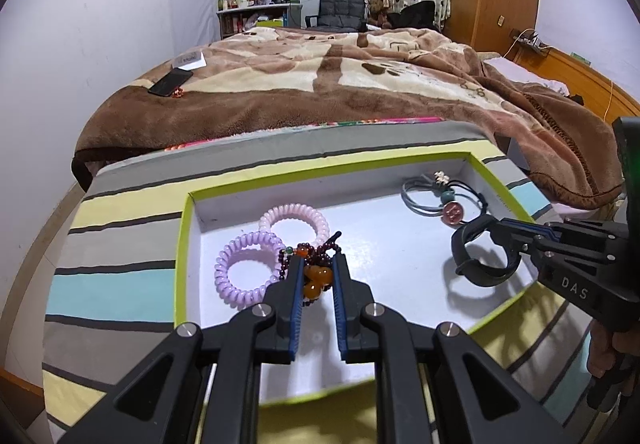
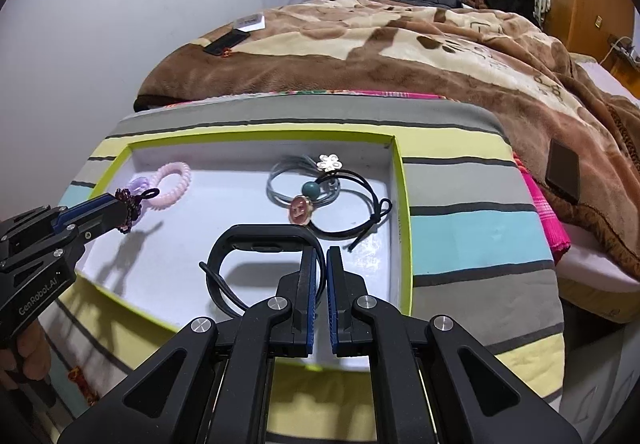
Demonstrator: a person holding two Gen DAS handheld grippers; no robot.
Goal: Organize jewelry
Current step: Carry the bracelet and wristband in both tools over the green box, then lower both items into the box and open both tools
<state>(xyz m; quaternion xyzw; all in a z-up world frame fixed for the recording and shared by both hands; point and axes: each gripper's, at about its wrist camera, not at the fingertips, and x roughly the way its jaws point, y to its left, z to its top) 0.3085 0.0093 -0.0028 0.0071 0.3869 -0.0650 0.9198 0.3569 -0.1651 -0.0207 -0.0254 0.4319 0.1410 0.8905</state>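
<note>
A shallow white tray with a lime-green rim [image 1: 185,244] [image 2: 404,228] lies on a striped cushion. My left gripper [image 1: 317,264] [image 2: 124,209] is shut on a dark red bead bracelet with amber beads [image 1: 316,280] [image 2: 130,205], held just above the tray's left part. My right gripper [image 2: 319,256] [image 1: 510,240] is shut on the strap of a black wristband [image 2: 260,240] [image 1: 480,260], over the tray's right part. Two coiled hair ties, a purple one [image 1: 246,268] and a pink one [image 1: 294,224] [image 2: 174,183], lie in the tray at left. Grey and black hair ties with charms [image 1: 444,195] [image 2: 320,195] lie at its far right.
The striped cushion [image 1: 120,244] [image 2: 480,228] sits against a bed covered by a brown blanket [image 1: 320,83] [image 2: 380,51]. A black phone [image 1: 170,81] [image 2: 226,41] and a white box [image 1: 190,59] lie on the bed's far left. A dark flat object [image 2: 564,171] rests on the blanket at right.
</note>
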